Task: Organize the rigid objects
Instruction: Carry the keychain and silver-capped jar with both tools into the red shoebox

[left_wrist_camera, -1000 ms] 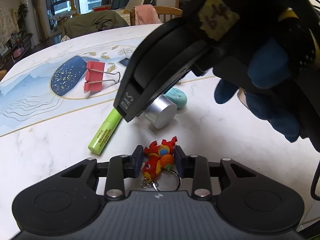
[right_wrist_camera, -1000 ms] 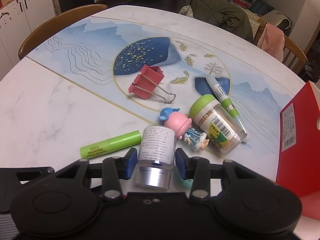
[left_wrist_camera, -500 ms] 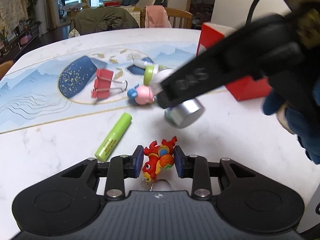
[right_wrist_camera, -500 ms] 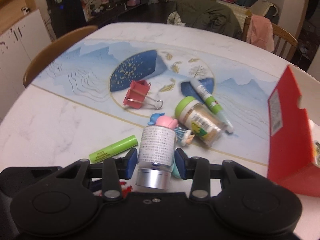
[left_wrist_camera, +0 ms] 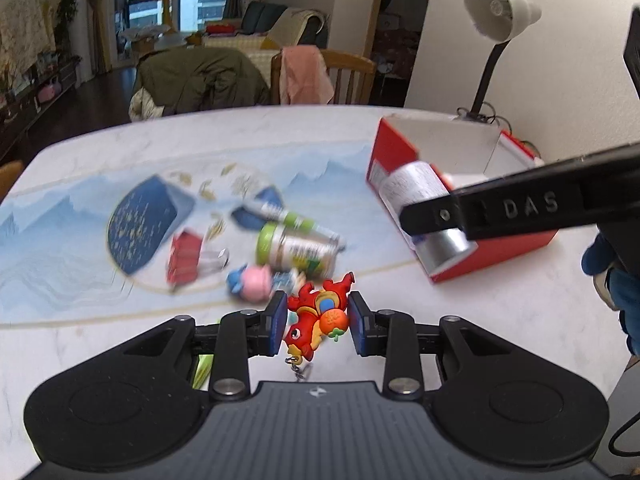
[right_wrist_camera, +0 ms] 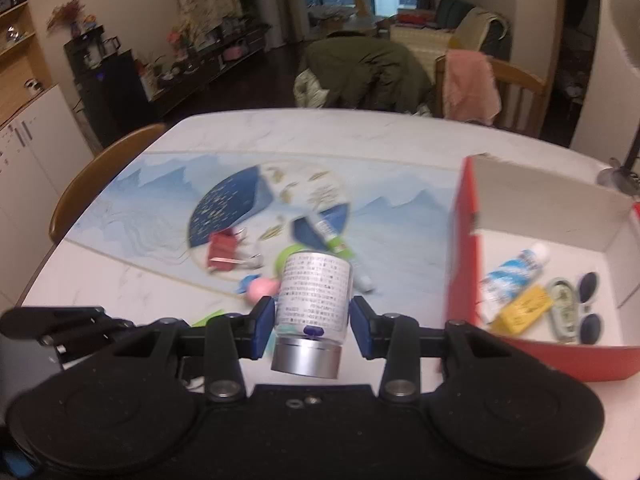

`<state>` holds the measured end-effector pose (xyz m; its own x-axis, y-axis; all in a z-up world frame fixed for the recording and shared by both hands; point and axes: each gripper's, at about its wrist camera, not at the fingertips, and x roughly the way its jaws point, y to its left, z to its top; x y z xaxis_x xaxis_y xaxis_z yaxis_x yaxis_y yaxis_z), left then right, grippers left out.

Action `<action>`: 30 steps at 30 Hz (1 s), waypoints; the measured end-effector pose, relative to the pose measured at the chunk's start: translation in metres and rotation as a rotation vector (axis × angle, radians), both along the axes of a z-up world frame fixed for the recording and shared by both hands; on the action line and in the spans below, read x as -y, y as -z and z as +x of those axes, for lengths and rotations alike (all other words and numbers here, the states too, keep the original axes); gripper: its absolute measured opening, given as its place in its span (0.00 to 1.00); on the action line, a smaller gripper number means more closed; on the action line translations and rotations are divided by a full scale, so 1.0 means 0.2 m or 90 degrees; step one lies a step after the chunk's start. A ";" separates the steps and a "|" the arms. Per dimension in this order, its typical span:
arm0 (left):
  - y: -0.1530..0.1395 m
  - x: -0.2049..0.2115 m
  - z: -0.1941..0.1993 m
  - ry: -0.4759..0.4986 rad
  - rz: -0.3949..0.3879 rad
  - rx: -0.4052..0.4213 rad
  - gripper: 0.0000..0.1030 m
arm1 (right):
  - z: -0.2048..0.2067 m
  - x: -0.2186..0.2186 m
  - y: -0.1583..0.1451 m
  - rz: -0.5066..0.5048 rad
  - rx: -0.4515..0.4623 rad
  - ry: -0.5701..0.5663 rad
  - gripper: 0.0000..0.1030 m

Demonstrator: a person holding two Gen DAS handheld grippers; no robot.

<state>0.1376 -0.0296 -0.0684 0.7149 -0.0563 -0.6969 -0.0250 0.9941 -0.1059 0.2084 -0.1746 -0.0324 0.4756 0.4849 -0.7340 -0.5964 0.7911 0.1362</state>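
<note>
My left gripper (left_wrist_camera: 318, 322) is shut on a red dragon keychain (left_wrist_camera: 316, 318), lifted above the table. My right gripper (right_wrist_camera: 312, 318) is shut on a white-labelled bottle with a silver cap (right_wrist_camera: 312, 304), held in the air left of the red box (right_wrist_camera: 460, 256). In the left wrist view the bottle (left_wrist_camera: 420, 200) hangs in front of the red box (left_wrist_camera: 386, 160). The box holds a tube (right_wrist_camera: 514, 270), a yellow item (right_wrist_camera: 522, 308) and sunglasses (right_wrist_camera: 588, 304).
On the table lie a green-capped jar (left_wrist_camera: 292, 248), a glue stick (left_wrist_camera: 288, 220), a red binder clip (left_wrist_camera: 184, 260), a pink and blue figurine (left_wrist_camera: 256, 282) and a green marker (left_wrist_camera: 202, 366). A lamp (left_wrist_camera: 496, 16) stands behind the box. Chairs ring the table.
Both grippers have risen and moved right toward the red box, each carrying its object. The bottle now hangs in front of the box's near wall.
</note>
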 end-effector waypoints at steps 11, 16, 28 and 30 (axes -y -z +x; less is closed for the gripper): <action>-0.19 0.22 0.23 0.027 0.020 0.024 0.31 | 0.21 0.41 -0.12 0.021 0.047 0.078 0.39; -0.25 0.34 0.37 0.044 0.032 0.033 0.31 | 0.32 0.60 -0.12 0.018 0.059 0.120 0.39; -0.26 0.67 0.72 0.095 0.059 0.022 0.31 | 0.60 0.96 -0.01 -0.009 0.045 0.188 0.39; -0.24 0.72 0.78 0.101 0.062 0.017 0.31 | 0.63 0.99 0.01 -0.016 0.041 0.191 0.39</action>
